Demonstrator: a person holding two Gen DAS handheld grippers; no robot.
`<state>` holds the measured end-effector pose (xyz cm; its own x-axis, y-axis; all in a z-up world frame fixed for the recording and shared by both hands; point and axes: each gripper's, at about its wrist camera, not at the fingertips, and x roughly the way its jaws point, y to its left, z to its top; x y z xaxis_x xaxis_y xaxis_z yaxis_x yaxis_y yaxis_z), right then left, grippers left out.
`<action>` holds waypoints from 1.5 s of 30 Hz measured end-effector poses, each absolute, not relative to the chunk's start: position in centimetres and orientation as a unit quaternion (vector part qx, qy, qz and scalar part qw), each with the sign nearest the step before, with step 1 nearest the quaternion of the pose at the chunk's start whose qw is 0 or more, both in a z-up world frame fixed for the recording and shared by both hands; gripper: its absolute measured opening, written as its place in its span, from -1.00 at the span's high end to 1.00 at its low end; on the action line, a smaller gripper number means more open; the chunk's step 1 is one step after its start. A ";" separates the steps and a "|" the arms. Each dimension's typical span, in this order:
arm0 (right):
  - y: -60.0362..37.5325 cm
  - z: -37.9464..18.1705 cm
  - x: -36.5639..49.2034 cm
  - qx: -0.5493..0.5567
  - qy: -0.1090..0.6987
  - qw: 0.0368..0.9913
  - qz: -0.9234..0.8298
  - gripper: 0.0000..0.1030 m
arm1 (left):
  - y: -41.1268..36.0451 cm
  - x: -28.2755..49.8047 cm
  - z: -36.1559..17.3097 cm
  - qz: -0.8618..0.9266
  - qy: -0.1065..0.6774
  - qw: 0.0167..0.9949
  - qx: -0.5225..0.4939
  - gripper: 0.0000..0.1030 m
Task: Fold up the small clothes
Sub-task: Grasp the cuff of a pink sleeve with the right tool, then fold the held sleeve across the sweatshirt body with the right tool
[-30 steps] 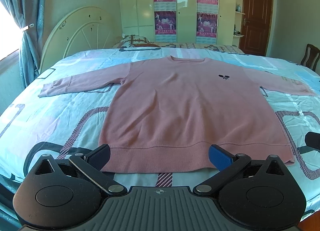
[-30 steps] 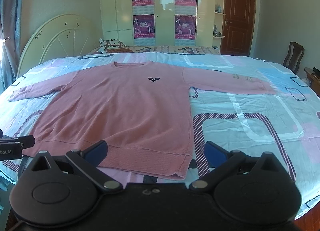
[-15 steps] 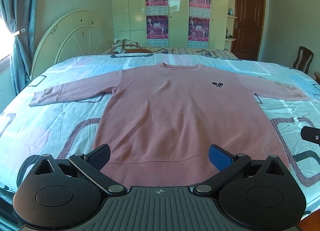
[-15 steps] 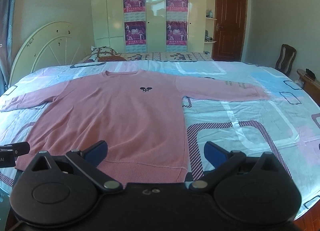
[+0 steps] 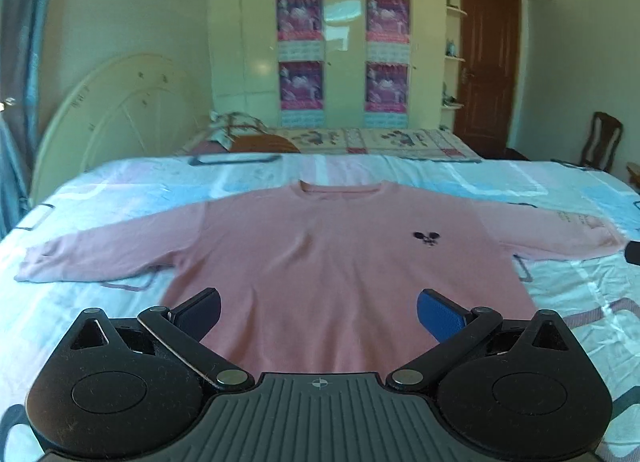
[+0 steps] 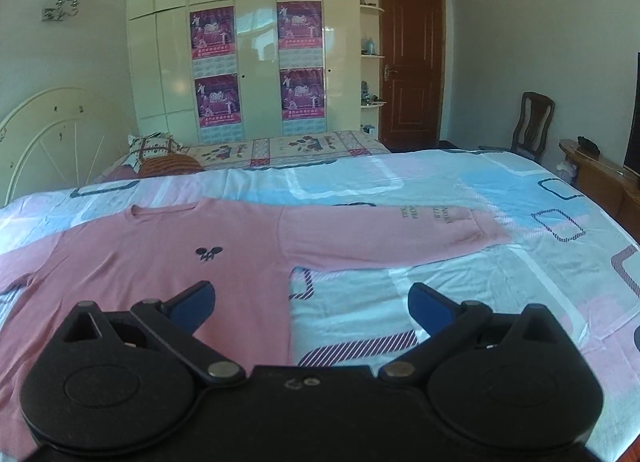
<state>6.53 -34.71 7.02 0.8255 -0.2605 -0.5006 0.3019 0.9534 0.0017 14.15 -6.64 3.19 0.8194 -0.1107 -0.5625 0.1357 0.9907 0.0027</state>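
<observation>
A pink sweater (image 5: 328, 262) lies flat, front up, on a bed (image 5: 100, 198) with a light blue, pink and white patterned sheet. Both sleeves are spread out to the sides, the collar toward the far edge, and a small dark emblem (image 5: 426, 238) sits on the chest. The left gripper (image 5: 318, 312) hangs above the sweater's lower body, its jaws spread wide with nothing between them. The right gripper (image 6: 310, 302) is likewise released and empty, above the sweater's side edge under the lettered sleeve (image 6: 400, 238). Beyond the bed stand a white wardrobe (image 6: 248, 42) with four posters, a brown door (image 6: 410, 62) and a chair (image 6: 532, 122).
</observation>
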 end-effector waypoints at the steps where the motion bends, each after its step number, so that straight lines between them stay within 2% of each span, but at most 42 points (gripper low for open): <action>1: -36.0 6.8 7.4 0.046 0.254 0.954 -0.151 -0.99 | -7.3 15.3 2.9 -0.071 0.301 0.951 0.015 -1.00; 7: -45.9 5.0 12.8 0.124 0.271 0.936 -0.187 -0.98 | -12.9 20.8 1.0 -0.022 0.296 0.954 0.050 -1.00; 10: -50.7 4.2 14.6 0.147 0.265 0.929 -0.214 -0.75 | -15.5 23.3 0.4 -0.030 0.309 0.948 0.062 -1.00; 12: -53.9 3.5 15.6 0.172 0.256 0.924 -0.228 -0.48 | -17.4 24.6 0.0 -0.039 0.314 0.946 0.072 -1.00; 14: -56.7 2.3 16.6 0.187 0.260 0.915 -0.244 -0.36 | -18.8 25.5 -0.2 -0.042 0.316 0.945 0.075 -1.00; 16: -58.8 1.1 17.3 0.202 0.259 0.909 -0.256 -0.15 | -19.8 26.2 -0.3 -0.040 0.316 0.944 0.080 -1.00; 18: -60.8 -0.3 18.1 0.223 0.265 0.900 -0.265 0.14 | -20.6 26.9 -0.6 -0.039 0.326 0.940 0.088 -1.00; 28: -68.8 -5.5 19.7 0.341 0.250 0.860 -0.287 0.19 | -20.9 29.7 -2.7 -0.020 0.370 0.921 0.120 -1.00; 31: -70.0 -6.1 19.8 0.372 0.227 0.856 -0.277 0.29 | -20.2 30.3 -3.0 -0.016 0.376 0.919 0.117 -1.00; 32: -70.3 -6.2 19.9 0.382 0.222 0.854 -0.276 0.40 | -20.0 30.6 -3.1 -0.014 0.378 0.918 0.117 -1.00; 34: -70.8 -6.4 20.2 0.386 0.225 0.849 -0.281 0.79 | -19.5 31.0 -3.1 -0.010 0.379 0.918 0.114 -1.00; 35: -70.7 -6.1 20.5 0.375 0.232 0.852 -0.282 0.86 | -19.3 31.2 -3.1 -0.010 0.380 0.918 0.111 -1.00; 37: -69.4 -4.5 21.0 0.316 0.217 0.883 -0.273 0.87 | -18.5 31.6 -3.1 -0.010 0.382 0.918 0.105 -1.00; 40: -70.0 -5.6 22.9 0.318 0.271 0.856 -0.305 0.86 | -17.3 32.6 -3.7 -0.014 0.399 0.911 0.098 -1.00; 45: -64.3 -2.6 25.4 0.236 0.259 0.896 -0.274 0.86 | -14.7 34.4 -4.9 -0.009 0.416 0.906 0.073 -1.00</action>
